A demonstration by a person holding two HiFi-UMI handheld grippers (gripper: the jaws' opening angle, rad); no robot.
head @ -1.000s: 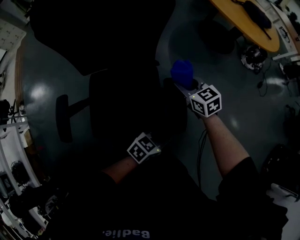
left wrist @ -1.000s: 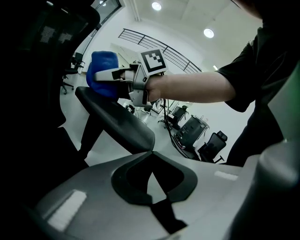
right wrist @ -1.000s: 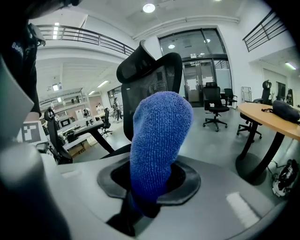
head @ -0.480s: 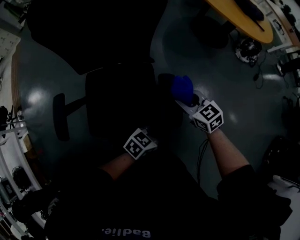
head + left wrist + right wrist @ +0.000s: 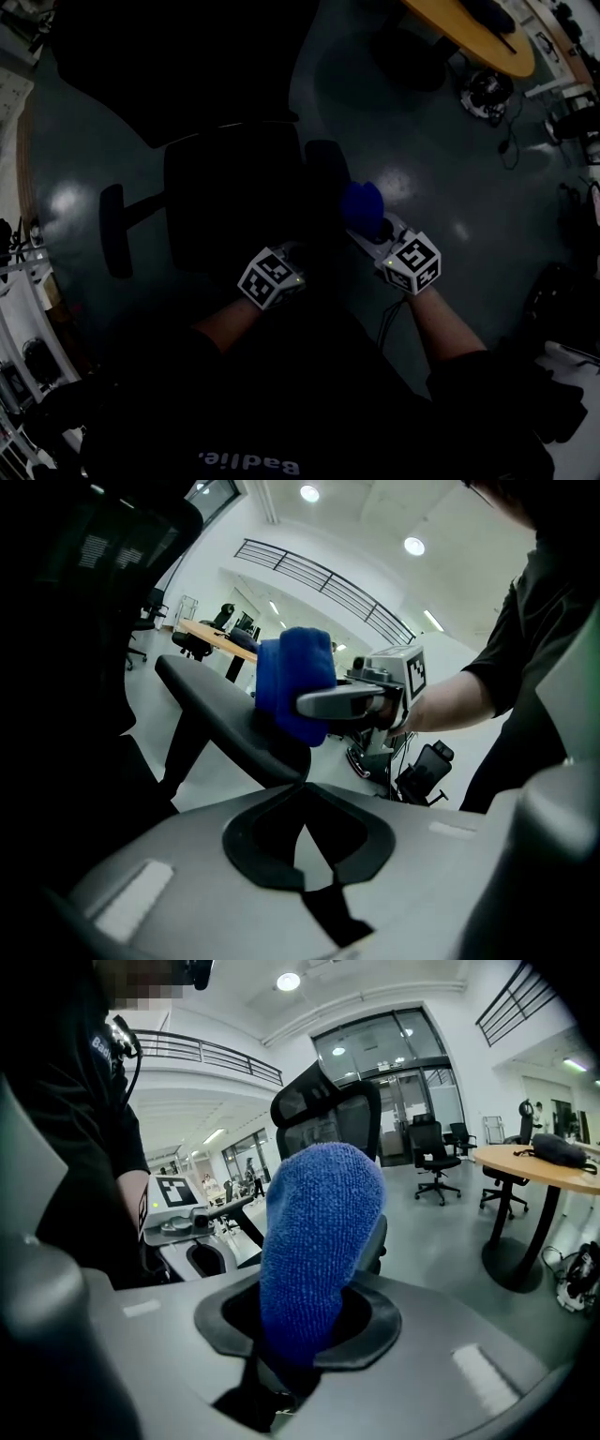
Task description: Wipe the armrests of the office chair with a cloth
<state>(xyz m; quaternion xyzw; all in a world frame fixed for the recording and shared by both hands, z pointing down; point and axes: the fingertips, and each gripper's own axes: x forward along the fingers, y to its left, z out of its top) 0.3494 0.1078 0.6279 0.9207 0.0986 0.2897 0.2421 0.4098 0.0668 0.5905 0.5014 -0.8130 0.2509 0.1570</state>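
Observation:
The black office chair (image 5: 230, 197) stands below me, its backrest (image 5: 328, 1115) upright. Its left armrest (image 5: 114, 230) is bare. A blue cloth (image 5: 363, 208) lies pressed on the near part of the right armrest (image 5: 234, 733), and my right gripper (image 5: 375, 230) is shut on the cloth (image 5: 319, 1241). In the left gripper view the cloth (image 5: 295, 691) covers the pad's near end. My left gripper (image 5: 286, 258) hovers over the seat's front edge, beside the right one, jaws closed on nothing (image 5: 302, 794).
A round wooden table (image 5: 469, 33) stands at the far right, with cables and gear (image 5: 487, 94) on the floor beside it. White shelving (image 5: 19, 281) lines the left edge. Other office chairs (image 5: 431, 1162) stand farther back on the grey floor.
My right gripper has drawn the blue cloth back along the right armrest toward me. The left gripper has shifted slightly nearer too.

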